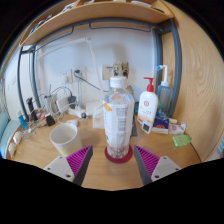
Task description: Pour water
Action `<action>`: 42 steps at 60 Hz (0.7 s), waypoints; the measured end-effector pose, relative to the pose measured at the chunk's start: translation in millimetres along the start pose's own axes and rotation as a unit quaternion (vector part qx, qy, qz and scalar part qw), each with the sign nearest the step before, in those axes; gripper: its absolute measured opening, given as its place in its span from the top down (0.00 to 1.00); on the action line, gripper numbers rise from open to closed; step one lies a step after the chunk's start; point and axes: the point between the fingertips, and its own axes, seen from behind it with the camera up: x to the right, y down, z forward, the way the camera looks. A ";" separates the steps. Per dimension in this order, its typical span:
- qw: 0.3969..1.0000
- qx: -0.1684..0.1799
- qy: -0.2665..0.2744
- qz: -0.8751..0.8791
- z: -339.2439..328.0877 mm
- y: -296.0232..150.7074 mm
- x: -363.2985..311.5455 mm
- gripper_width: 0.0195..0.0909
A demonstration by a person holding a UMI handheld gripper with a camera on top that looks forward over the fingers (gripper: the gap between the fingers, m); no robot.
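A clear plastic water bottle [118,118] with a white cap and a red base stands upright on the wooden desk [110,172], just ahead of my fingers and centred between them. A white cup [65,137] sits on the desk to the bottle's left. My gripper [113,162] is open: the two magenta pads [73,160] flank the bottle's base with a gap on each side, touching nothing.
A white pump dispenser bottle [148,104] stands to the right of the water bottle, with small coloured items [170,127] and a green sponge [181,140] beside it. Cables and a wall socket [75,75] lie behind left. A shelf [100,14] runs overhead.
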 end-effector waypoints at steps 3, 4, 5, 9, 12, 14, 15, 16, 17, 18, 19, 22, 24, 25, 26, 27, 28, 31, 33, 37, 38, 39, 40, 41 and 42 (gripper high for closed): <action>1.000 -0.024 -0.005 -0.008 -18.2 7.9 -2.0 0.10; 0.999 -0.030 -0.006 -0.009 -24.3 8.8 -2.4 0.10; 0.999 -0.036 -0.007 -0.009 -30.6 9.1 -2.9 0.10; 0.999 -0.050 -0.018 0.002 -55.2 5.6 -6.8 0.11; 0.998 -0.055 -0.025 0.006 -71.4 1.7 -10.0 0.12; 0.998 -0.058 -0.026 0.004 -80.4 -0.9 -10.0 0.11; 0.998 -0.061 -0.027 0.002 -84.3 -3.7 -8.5 0.11; 0.998 -0.062 -0.025 -0.001 -88.8 -5.0 -7.4 0.11; 0.998 -0.064 -0.022 -0.004 -92.6 -6.2 -5.6 0.11; 0.998 -0.065 -0.020 -0.007 -95.7 -7.4 -4.3 0.11; 0.998 -0.066 -0.019 -0.010 -99.0 -9.1 -3.3 0.12; 0.998 -0.065 -0.019 -0.016 -107.4 -15.5 -2.5 0.13; 0.997 -0.068 -0.018 -0.021 -111.7 -18.1 -2.0 0.13; 0.997 -0.069 -0.019 -0.022 -112.9 -20.5 -0.9 0.13; 0.997 -0.069 -0.018 -0.023 -114.8 -22.3 -0.9 0.14; 0.997 -0.068 -0.018 -0.024 -115.3 -25.0 -0.7 0.14; 0.997 -0.067 -0.018 -0.024 -116.5 -26.9 -1.3 0.14; 0.997 -0.065 -0.021 -0.023 -119.7 -31.9 -3.1 0.14; 0.997 -0.063 -0.024 -0.021 -121.0 -35.9 -4.3 0.14; 0.998 -0.059 -0.026 -0.018 -123.3 -44.4 -4.9 0.13; 0.998 -0.056 -0.024 -0.017 -123.7 -46.8 -4.3 0.14; 0.998 -0.053 -0.023 -0.015 -124.0 -49.6 -3.8 0.13; 0.998 -0.049 -0.021 -0.015 -124.1 -52.3 -3.5 0.14; 0.999 -0.046 -0.021 -0.016 -124.3 -55.1 -3.1 0.15; 0.999 -0.044 -0.021 -0.016 -124.4 -57.7 -2.8 0.15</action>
